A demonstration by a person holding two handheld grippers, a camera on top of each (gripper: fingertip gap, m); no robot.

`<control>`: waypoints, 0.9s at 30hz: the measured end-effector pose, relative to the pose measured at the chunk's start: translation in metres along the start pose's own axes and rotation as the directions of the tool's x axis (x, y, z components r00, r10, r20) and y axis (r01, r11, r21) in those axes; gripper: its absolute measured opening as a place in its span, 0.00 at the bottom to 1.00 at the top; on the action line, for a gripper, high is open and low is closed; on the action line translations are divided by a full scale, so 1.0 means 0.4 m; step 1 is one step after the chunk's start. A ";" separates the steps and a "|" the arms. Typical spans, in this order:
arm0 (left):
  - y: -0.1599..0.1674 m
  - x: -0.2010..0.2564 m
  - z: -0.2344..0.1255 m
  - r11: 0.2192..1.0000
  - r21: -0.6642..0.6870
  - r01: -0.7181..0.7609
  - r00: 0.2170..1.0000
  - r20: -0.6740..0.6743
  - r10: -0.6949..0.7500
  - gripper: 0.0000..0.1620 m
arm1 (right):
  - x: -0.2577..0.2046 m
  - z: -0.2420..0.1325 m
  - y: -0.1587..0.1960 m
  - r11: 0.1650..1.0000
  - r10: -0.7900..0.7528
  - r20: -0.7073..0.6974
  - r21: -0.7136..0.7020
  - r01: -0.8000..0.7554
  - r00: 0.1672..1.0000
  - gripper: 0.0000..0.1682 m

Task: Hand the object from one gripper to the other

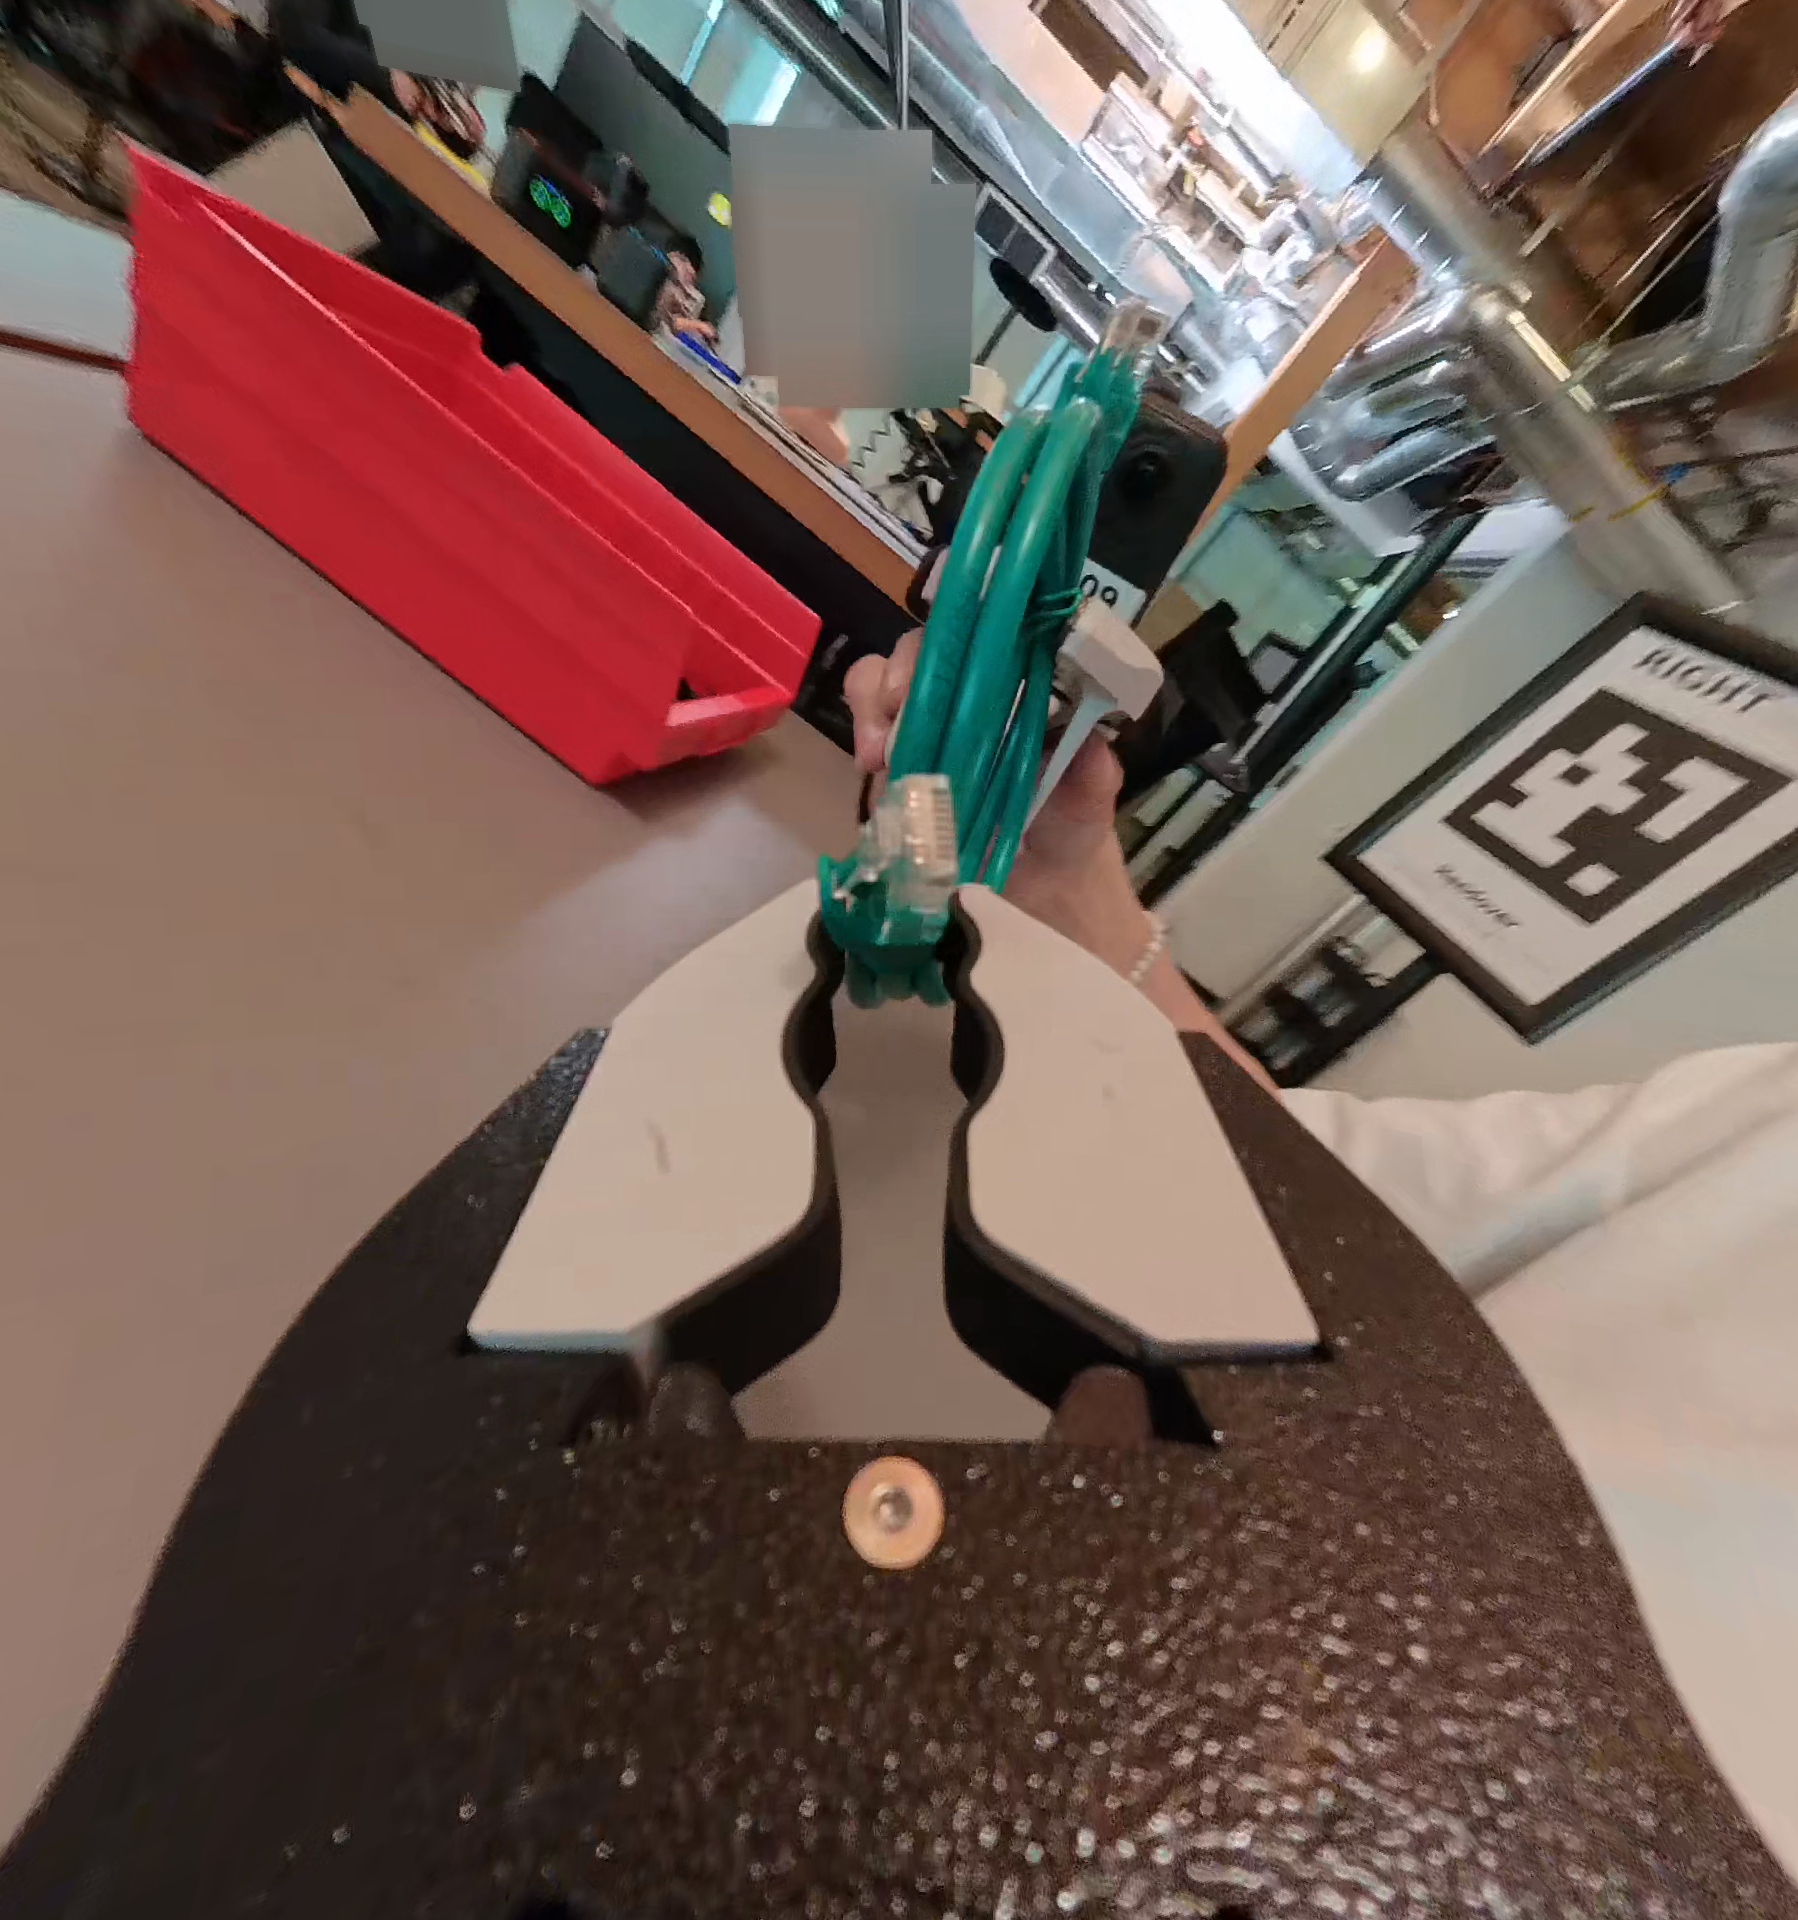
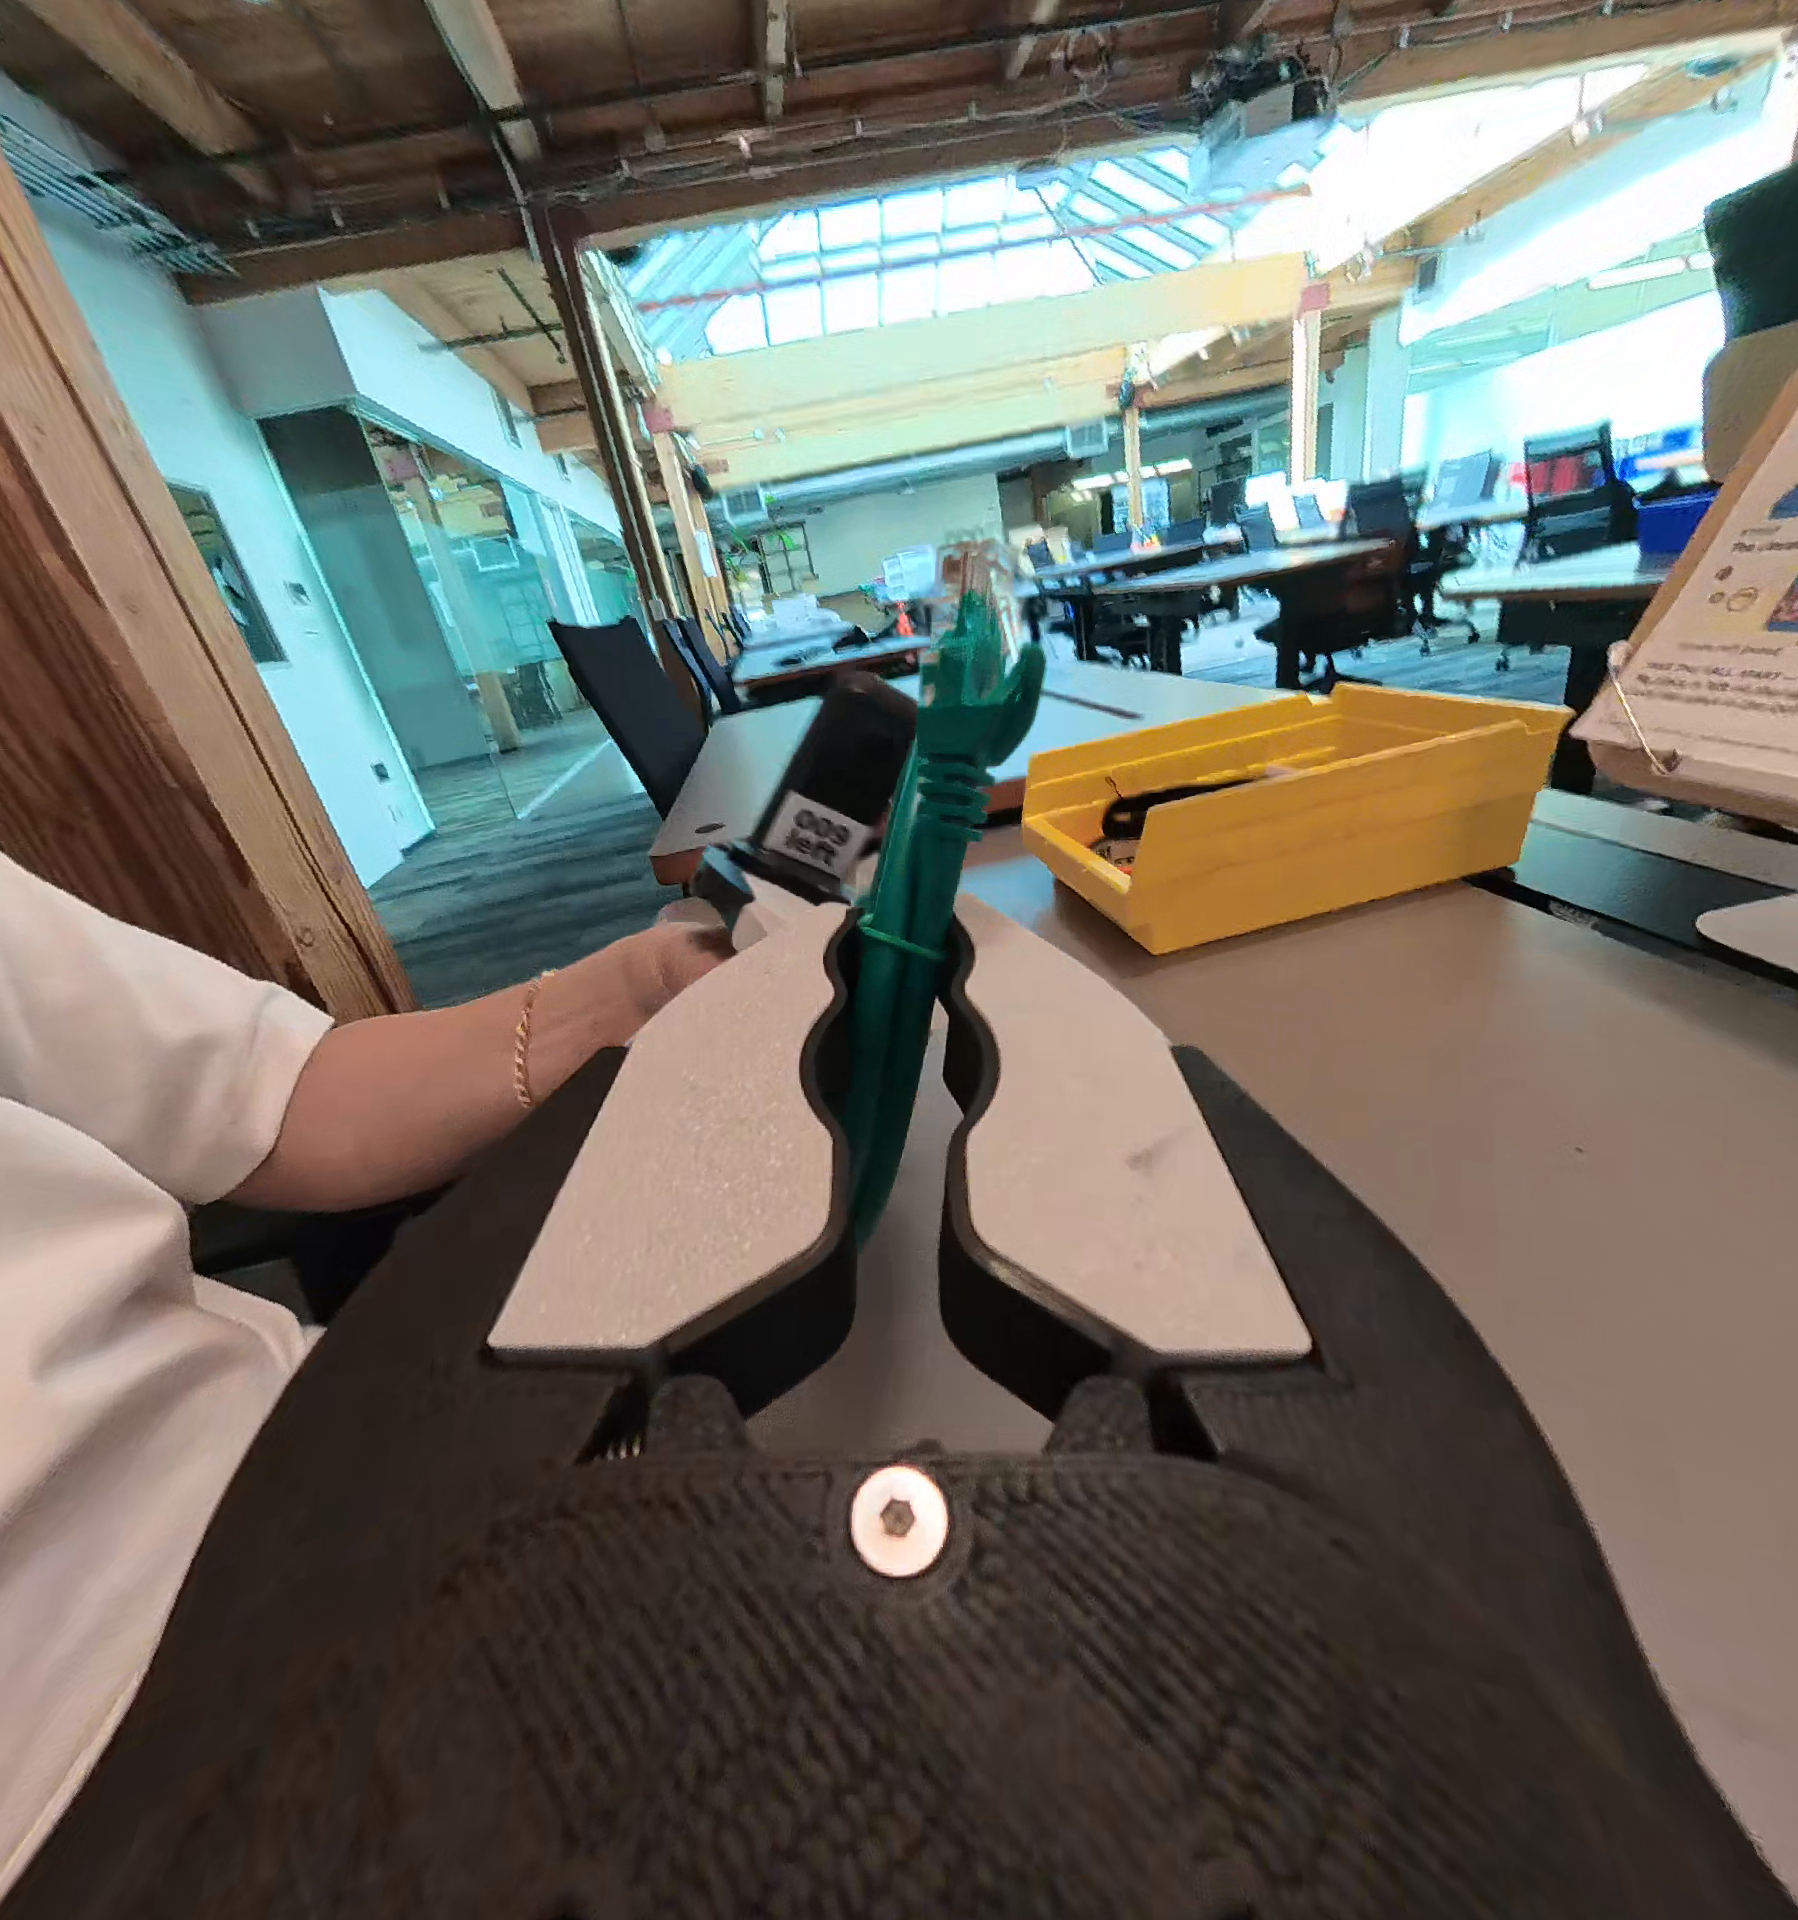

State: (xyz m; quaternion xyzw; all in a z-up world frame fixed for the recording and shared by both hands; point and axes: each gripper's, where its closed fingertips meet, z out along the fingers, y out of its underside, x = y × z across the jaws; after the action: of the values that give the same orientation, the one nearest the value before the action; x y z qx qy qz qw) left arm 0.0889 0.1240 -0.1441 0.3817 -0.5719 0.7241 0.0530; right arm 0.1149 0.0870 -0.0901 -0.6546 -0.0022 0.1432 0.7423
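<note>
Green coiled network cable (image 1: 988,665), bundled with a thin green tie and ending in clear plastic plugs, hangs in the air above the tabletop (image 1: 251,935), held at both ends of the bundle at once. In the left wrist view, the left tool (image 1: 890,935) has its grey-faced black fingers narrowed onto the near bend of the bundle, one clear plug (image 1: 910,831) jutting just past the tips. Beyond it the cable rises to the right tool (image 1: 1103,675), whose grey fingers meet the bundle near the tie, with a hand (image 1: 1071,821) wrapped round its handle. In the right wrist view, the right tool (image 2: 900,966) is likewise closed to a narrow gap on the cable (image 2: 910,935) at the tie, and the strands run back between its fingers. Just left of the tips sit the left tool (image 2: 770,914) and the hand (image 2: 666,966) holding it. Farther off, a red plastic bin (image 1: 438,499) rests on the tabletop to the left in the left wrist view, and a yellow plastic bin (image 2: 1290,821) stands to the right in the right wrist view.
</note>
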 end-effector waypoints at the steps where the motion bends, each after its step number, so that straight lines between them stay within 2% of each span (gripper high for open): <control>1: -0.001 -0.006 -0.003 0.999 0.004 -0.040 0.999 0.021 0.040 0.10 | 0.007 0.001 0.007 1.000 0.001 -0.020 -0.021 -0.001 1.000 0.08; 4: -0.002 -0.017 -0.013 0.997 0.001 -0.074 0.996 0.043 0.074 0.10 | 0.009 0.004 0.022 0.998 0.009 -0.032 -0.055 -0.011 0.999 0.08; 9: -0.002 -0.036 -0.030 0.997 -0.002 0.076 0.996 0.036 -0.076 0.10 | 0.026 0.010 0.052 0.992 -0.015 -0.084 -0.129 0.004 0.996 0.08; 12: 0.000 -0.040 -0.034 0.997 -0.017 0.071 0.996 0.051 -0.070 0.10 | 0.039 0.004 0.067 0.986 -0.039 -0.119 -0.165 0.019 0.992 0.10; 14: -0.005 -0.044 -0.040 0.998 -0.013 0.068 0.995 0.071 -0.067 0.10 | 0.042 -0.006 0.070 0.977 -0.116 -0.136 -0.194 0.089 0.984 0.20; 16: -0.012 -0.046 -0.051 0.993 -0.003 0.121 0.991 0.063 -0.120 0.10 | 0.034 -0.020 0.059 0.947 -0.266 -0.134 -0.220 0.233 0.955 0.30; 18: -0.012 -0.046 -0.064 0.976 -0.014 0.217 0.976 0.030 -0.216 0.10 | 0.023 -0.033 0.045 0.851 -0.498 -0.123 -0.261 0.456 0.859 0.35; 21: 0.007 -0.038 -0.083 0.931 -0.094 0.353 0.933 -0.044 -0.358 0.10 | 0.006 -0.040 0.032 0.566 -0.816 -0.094 -0.334 0.754 0.571 0.42; 22: 0.013 -0.040 -0.089 0.916 -0.115 0.383 0.919 -0.050 -0.391 0.10 | 0.006 -0.040 0.041 0.466 -0.875 -0.062 -0.381 0.799 0.481 0.43; 24: 0.026 -0.041 -0.100 0.891 -0.163 0.423 0.897 -0.061 -0.437 0.10 | 0.010 -0.039 0.077 0.296 -0.932 0.043 -0.478 0.827 0.359 0.43; 27: 0.031 -0.041 -0.115 0.872 -0.192 0.451 0.878 -0.079 -0.472 0.10 | 0.012 -0.019 0.109 0.076 -0.969 0.163 -0.526 0.847 0.188 0.37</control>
State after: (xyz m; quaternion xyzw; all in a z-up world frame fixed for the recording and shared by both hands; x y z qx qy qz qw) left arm 0.0716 0.1655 -0.1666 0.4558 -0.5187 0.6619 0.2917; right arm 0.1119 0.0852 -0.1347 -0.6847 -0.3638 -0.4376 0.4553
